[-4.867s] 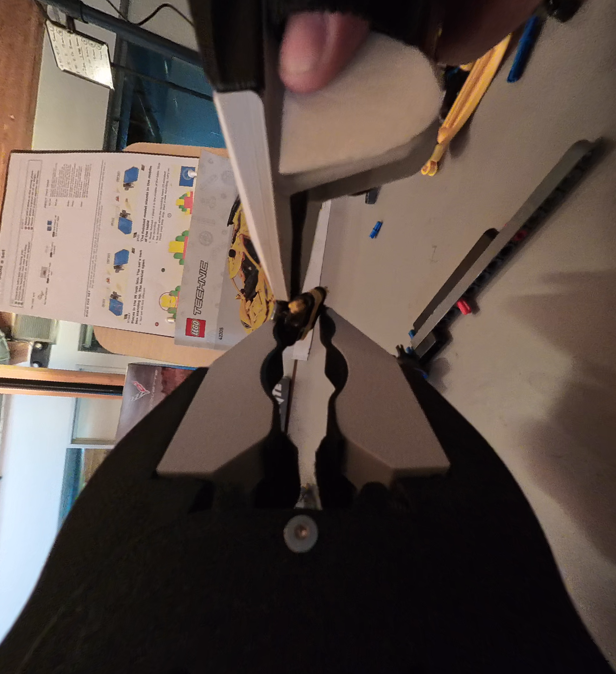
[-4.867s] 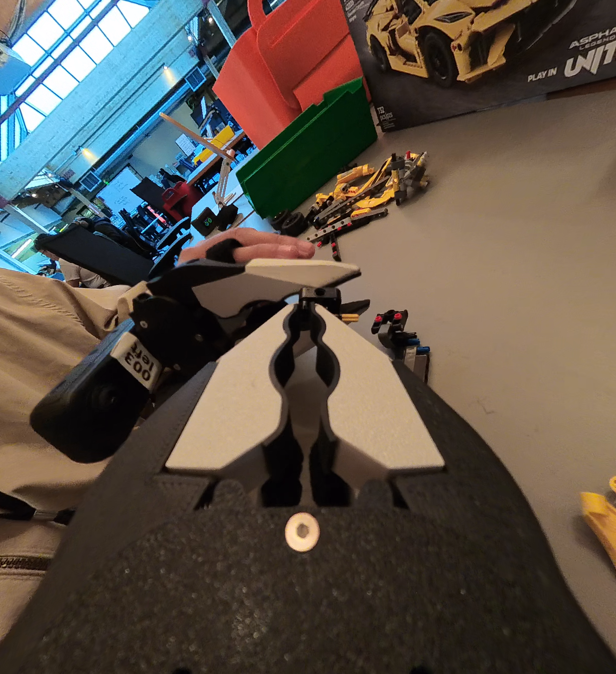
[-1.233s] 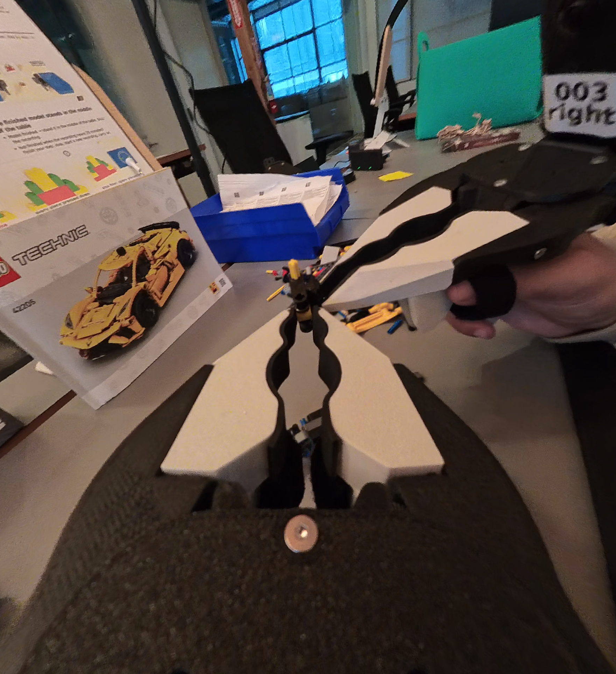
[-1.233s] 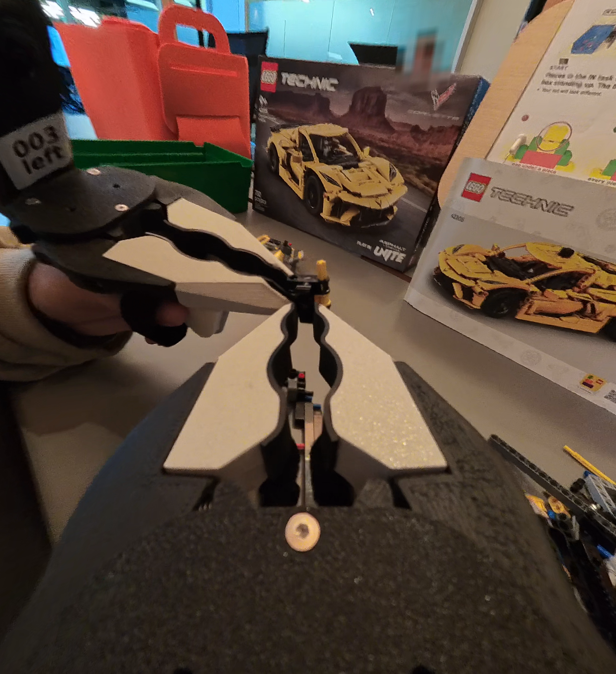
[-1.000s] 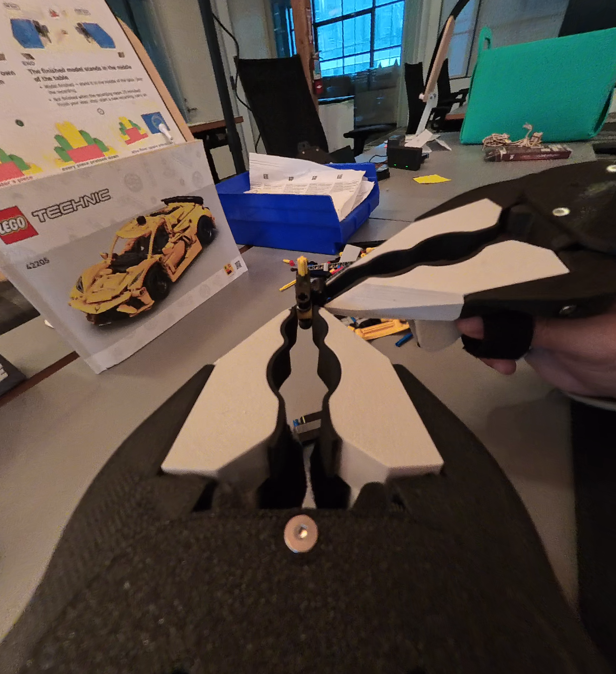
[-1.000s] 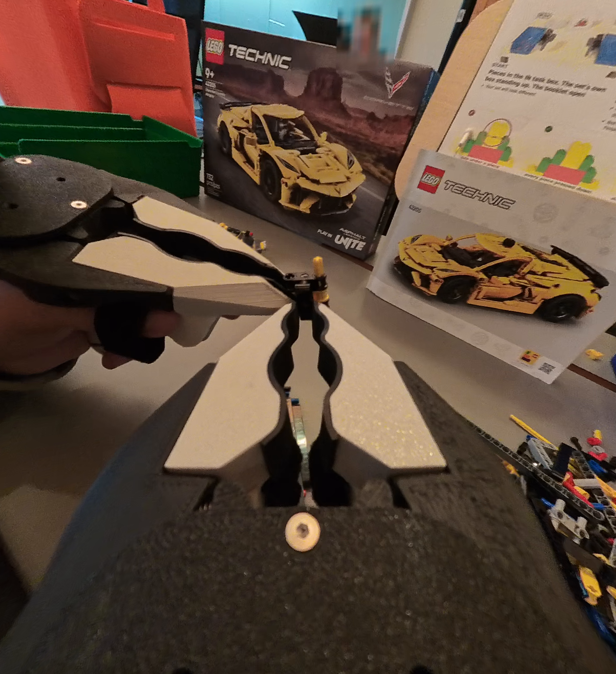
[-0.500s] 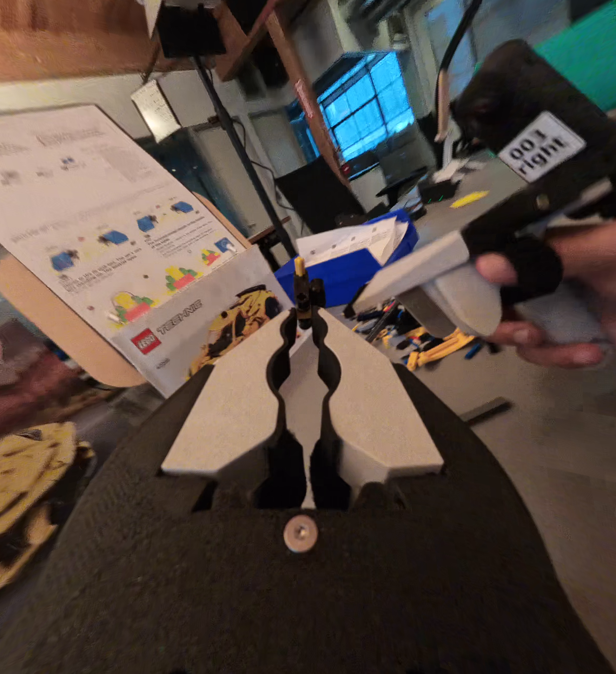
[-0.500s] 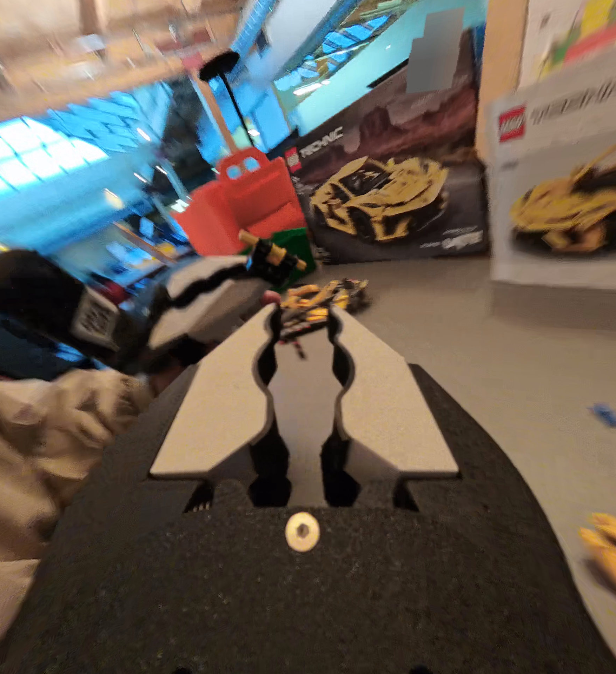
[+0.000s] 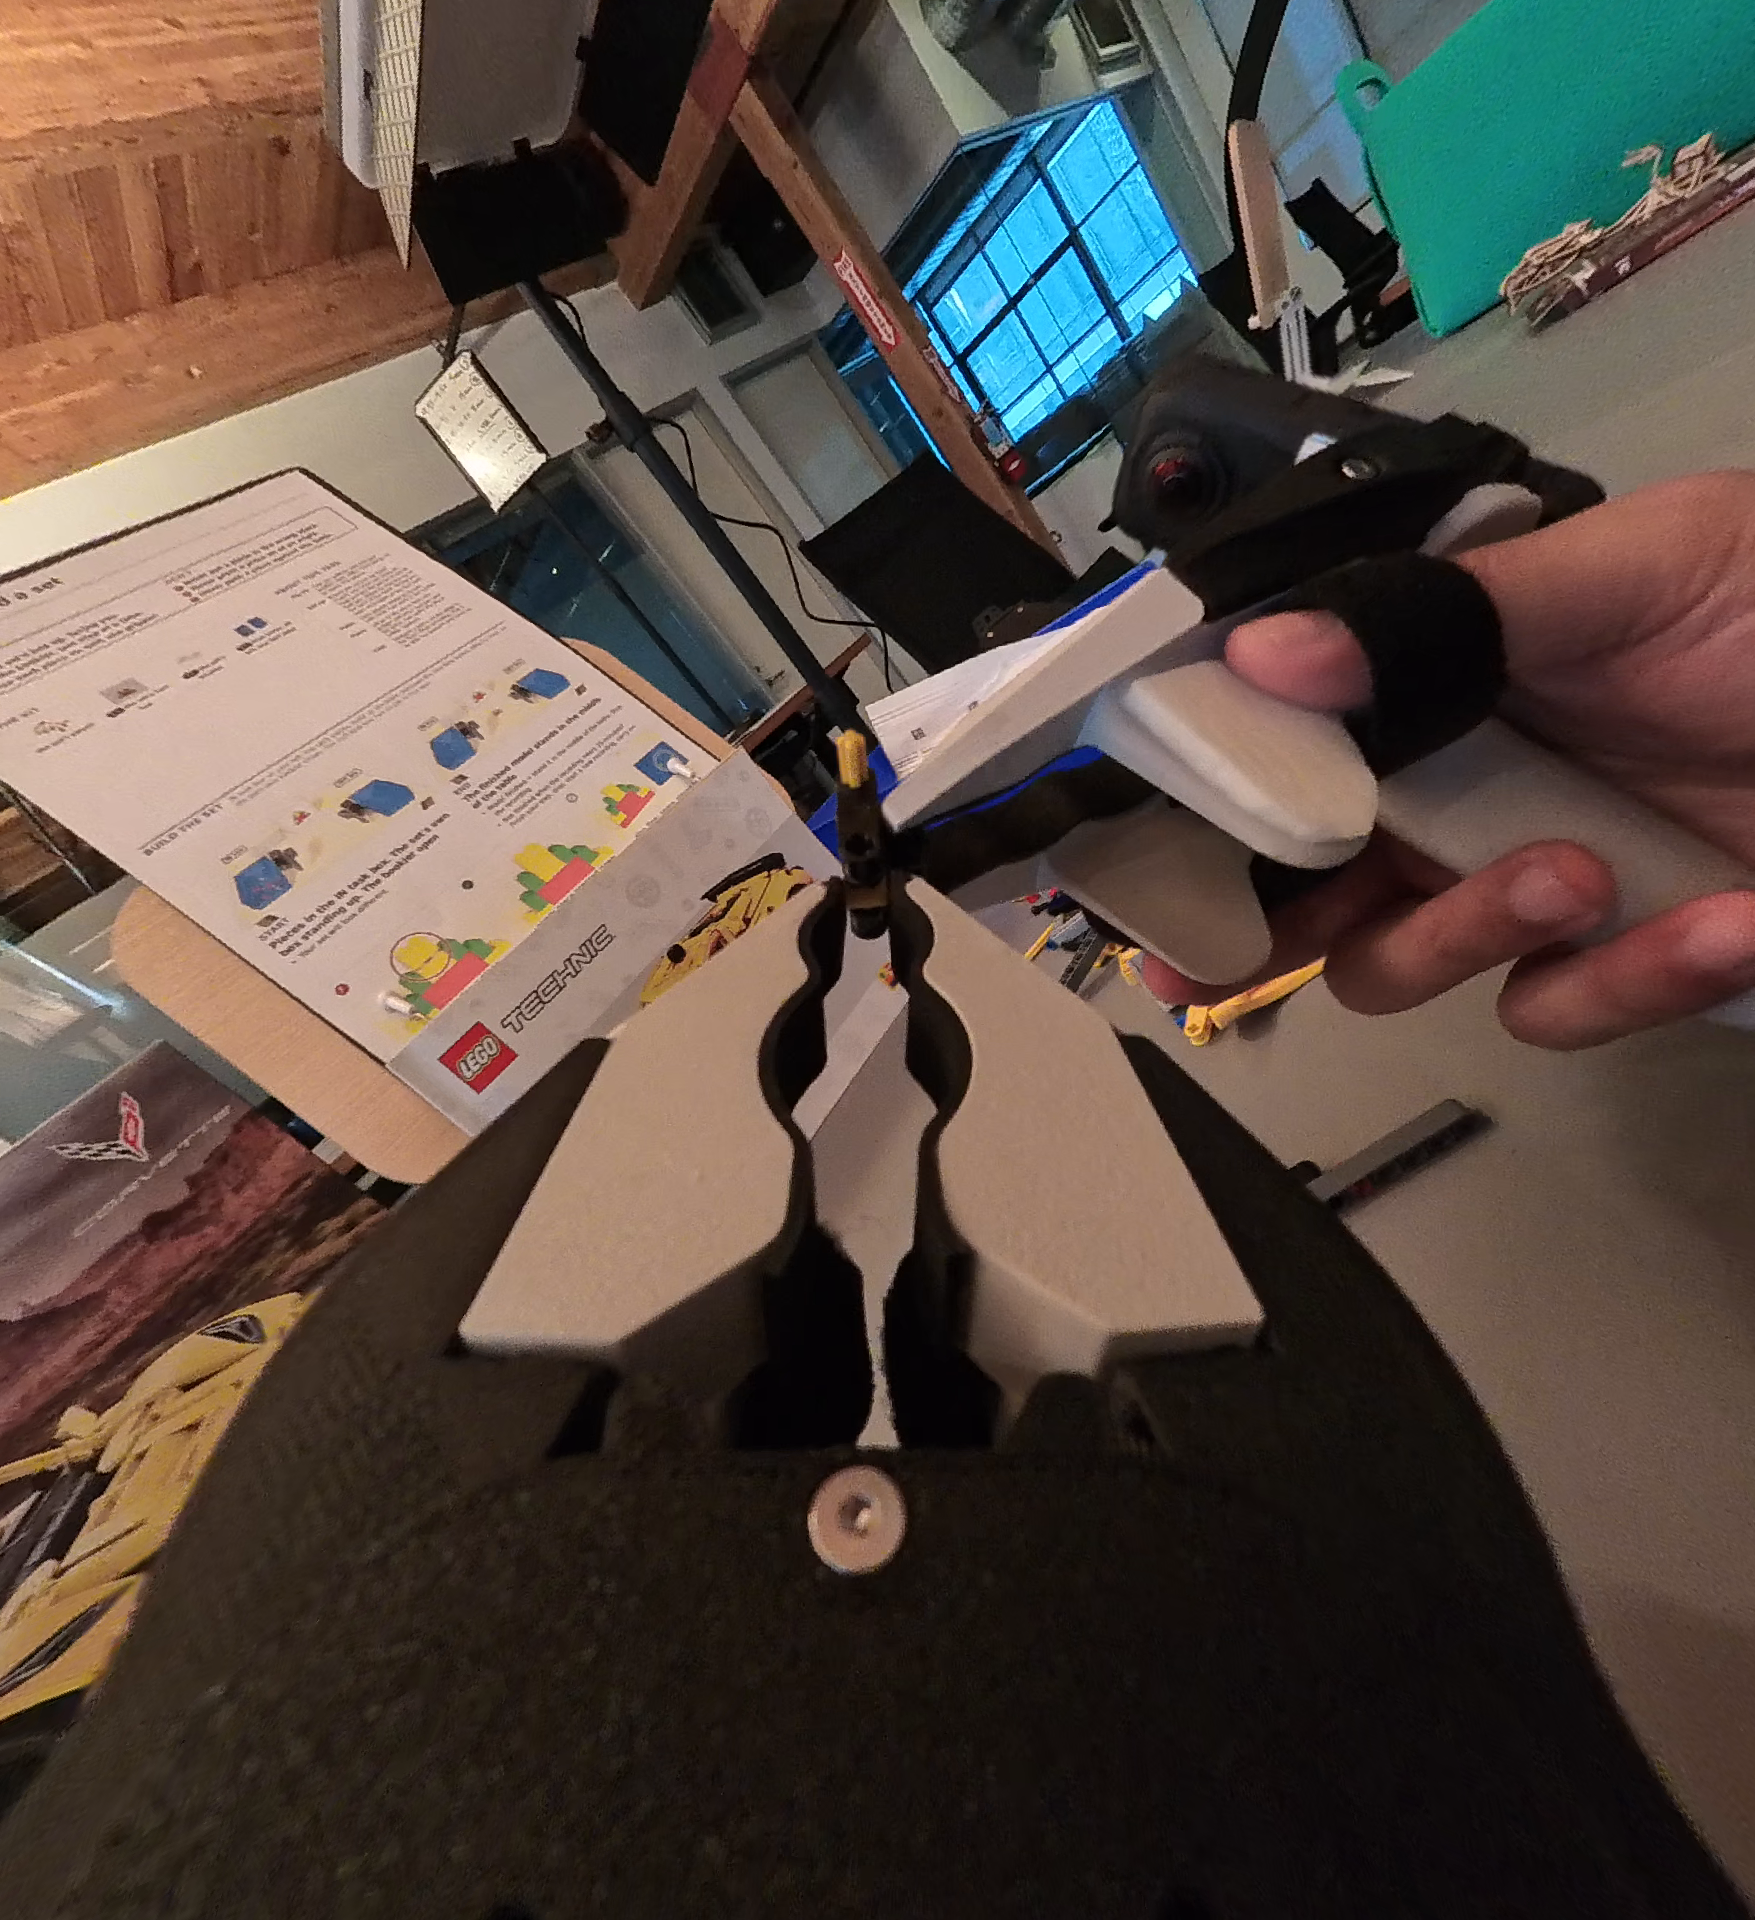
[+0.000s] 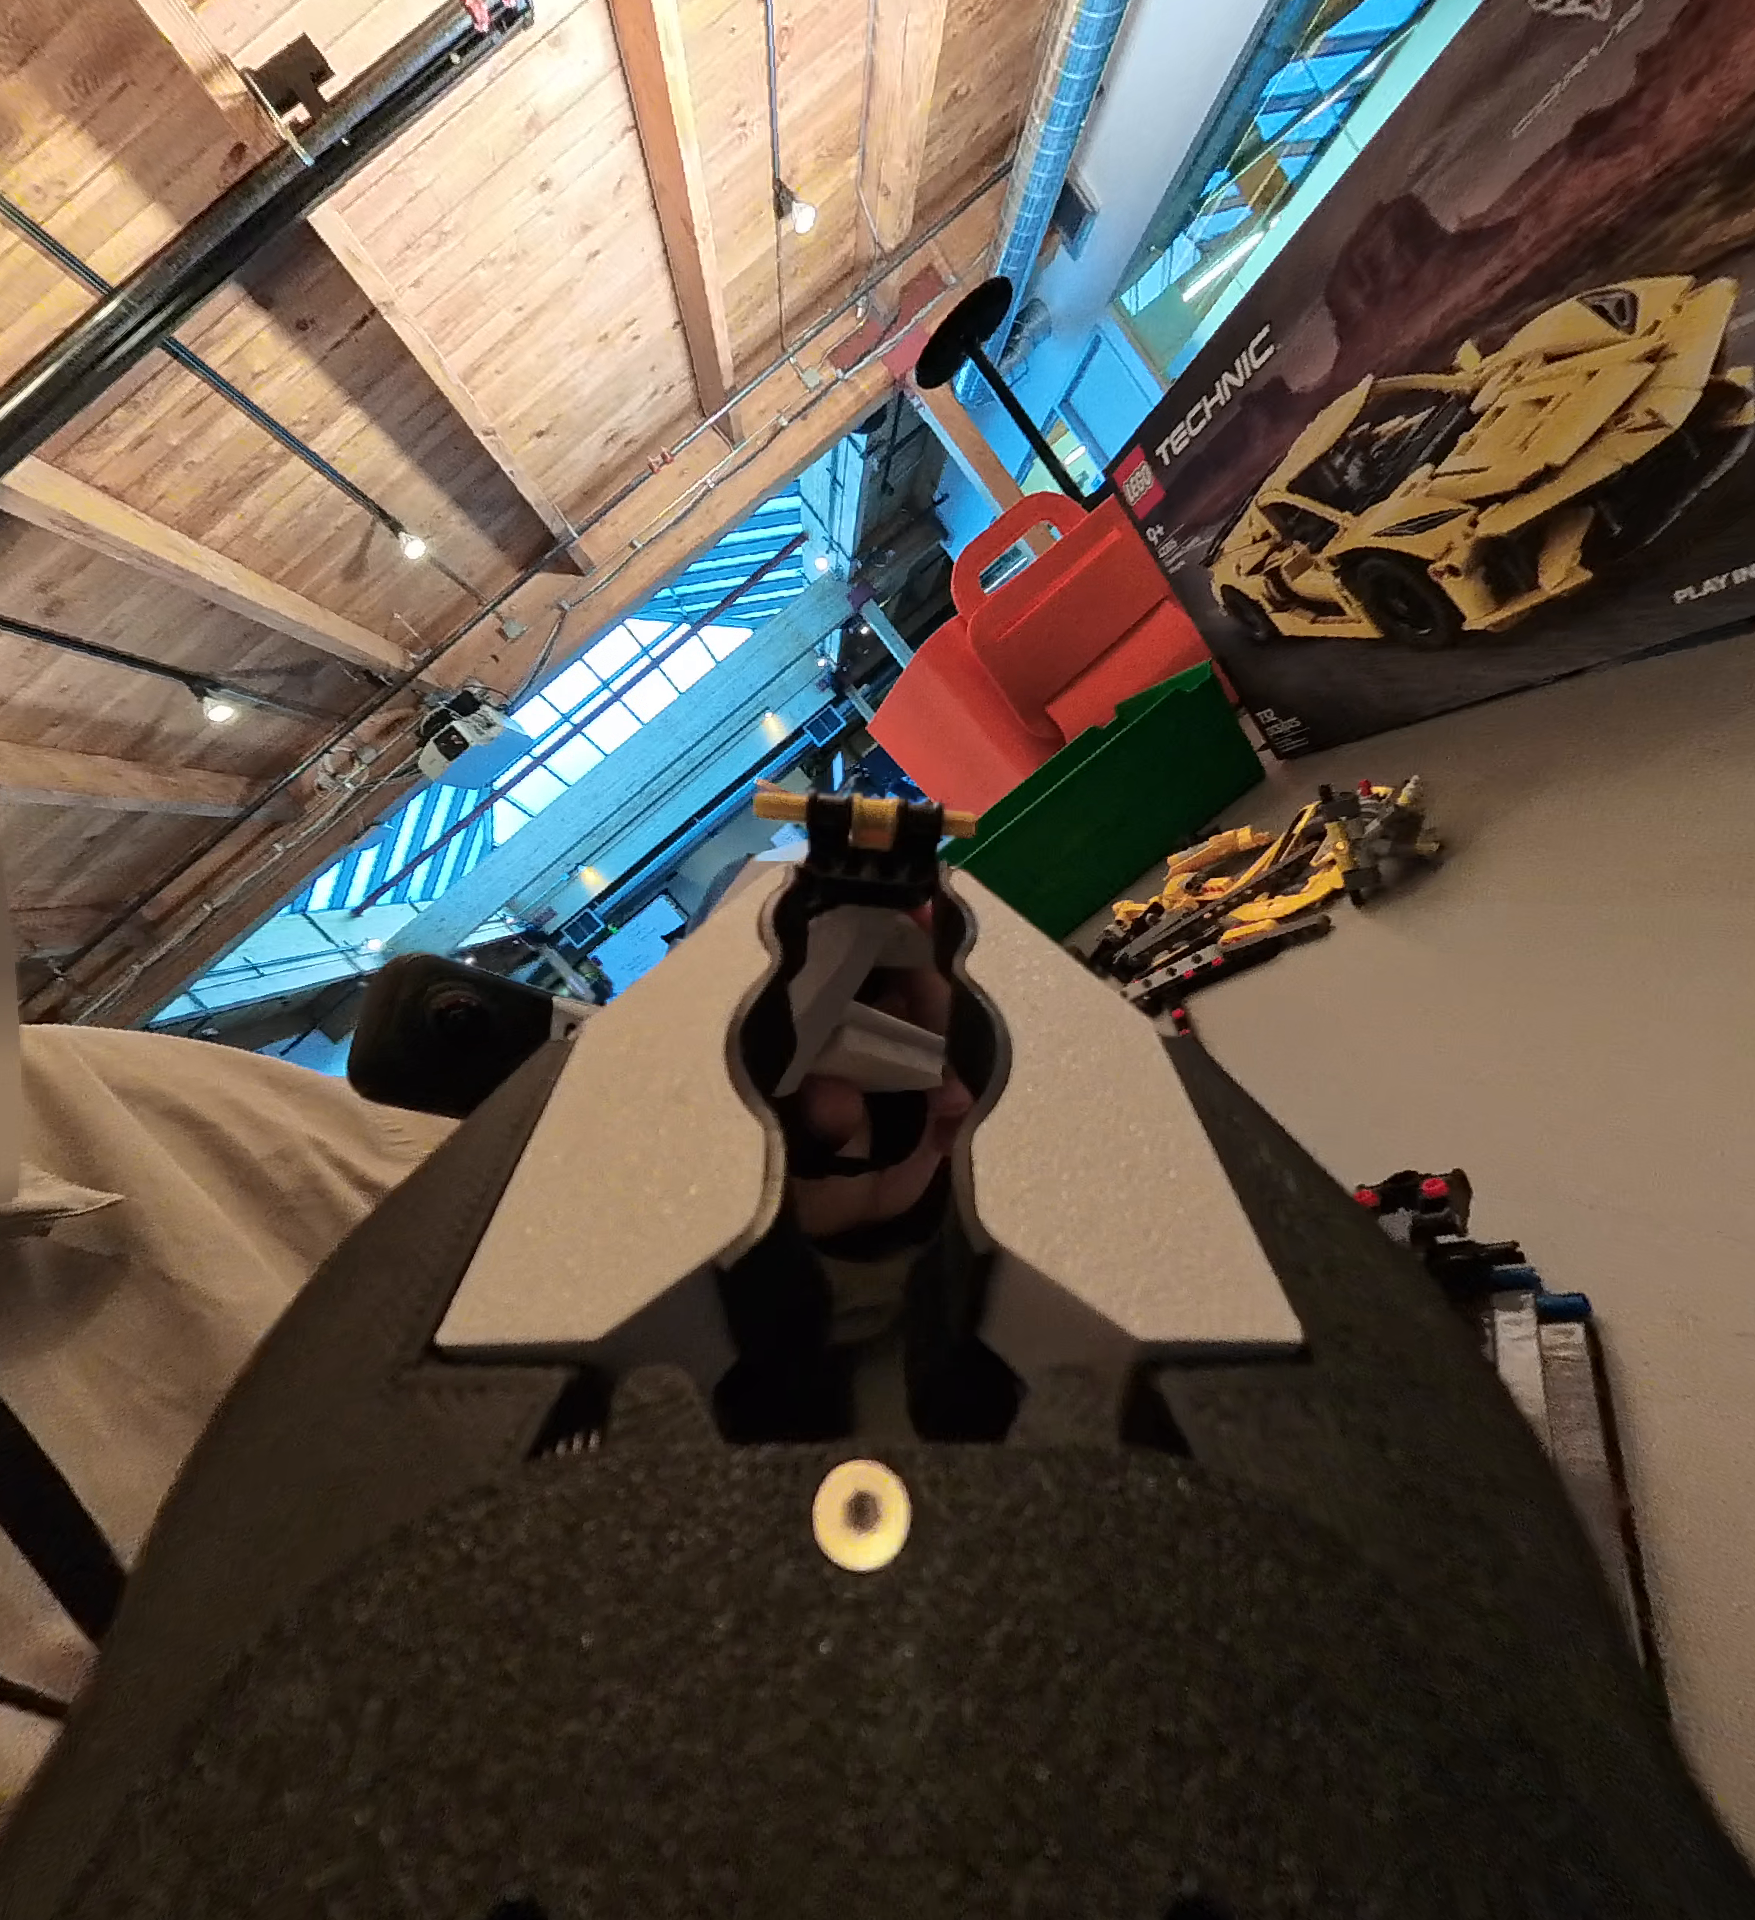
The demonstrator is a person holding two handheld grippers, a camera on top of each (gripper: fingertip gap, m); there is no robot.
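— Black connector piece with the yellow axle (image 9: 860,831): who has it?

— Left gripper (image 9: 865,902) is clamped on its lower end, axle pointing up past the tips. Right gripper (image 10: 865,878) is pinching the same piece (image 10: 868,831) from the other side, axle lying crosswise above its tips.

— Contact between the two tools?

— Their tips meet at the piece, held above the grey table (image 9: 1631,1299).

— Around them?

— Instruction booklet (image 9: 582,935) behind; a half-built yellow model (image 10: 1268,894), green bin (image 10: 1112,810) and the kit box (image 10: 1527,436) farther off.
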